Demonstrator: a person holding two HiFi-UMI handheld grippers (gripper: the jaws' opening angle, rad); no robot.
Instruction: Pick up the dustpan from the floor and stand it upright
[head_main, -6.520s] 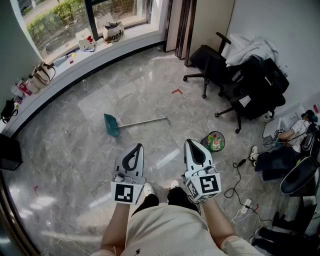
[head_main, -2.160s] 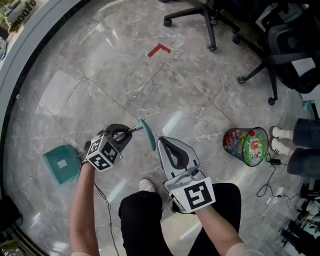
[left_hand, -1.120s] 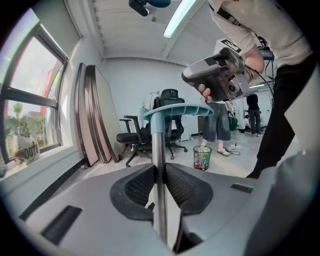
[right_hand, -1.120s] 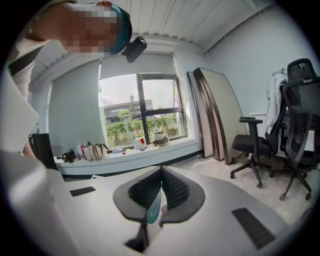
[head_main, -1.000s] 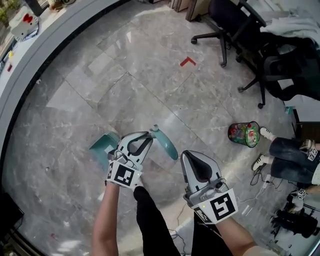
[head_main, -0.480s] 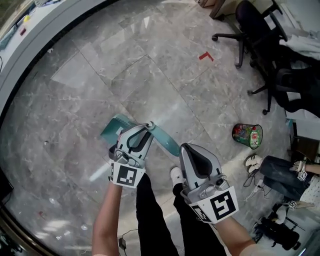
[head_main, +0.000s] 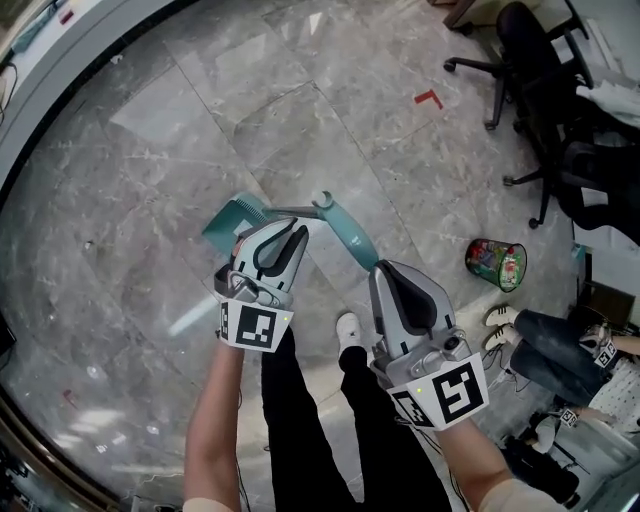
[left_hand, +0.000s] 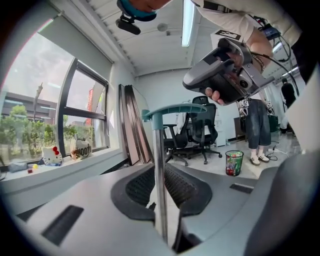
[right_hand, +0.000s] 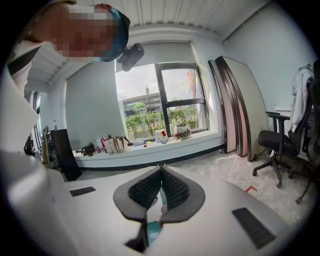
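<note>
Left gripper (left_hand: 159, 172): jaws part-closed and clamped on the metal pole (left_hand: 157, 145) of the dustpan (head_main: 345, 232). The pole sits deep between the pads and runs straight up the left gripper view to the teal grip (left_hand: 172, 110) across the top. Right gripper (right_hand: 160, 171): jaws together, tips touching, holding nothing; just a sliver of teal shows through the slit behind them. In the head view the dustpan is centre frame, with the teal scoop (head_main: 234, 218) just upper left of the left gripper. From there the pole runs right and the grip angles down to end just beside the right gripper's nose. Can't tell whether the scoop touches the floor (head_main: 150, 150). The right gripper sits lower right of centre, apart from the left one. In the left gripper view it hangs upper right, above the grip and clear of it. Further out in the head view: bin (head_main: 493, 265) at right, office chairs (head_main: 540, 70) upper right, red mark (head_main: 428, 98) near the top, window sill (head_main: 60, 45) curving across the upper left.
</note>
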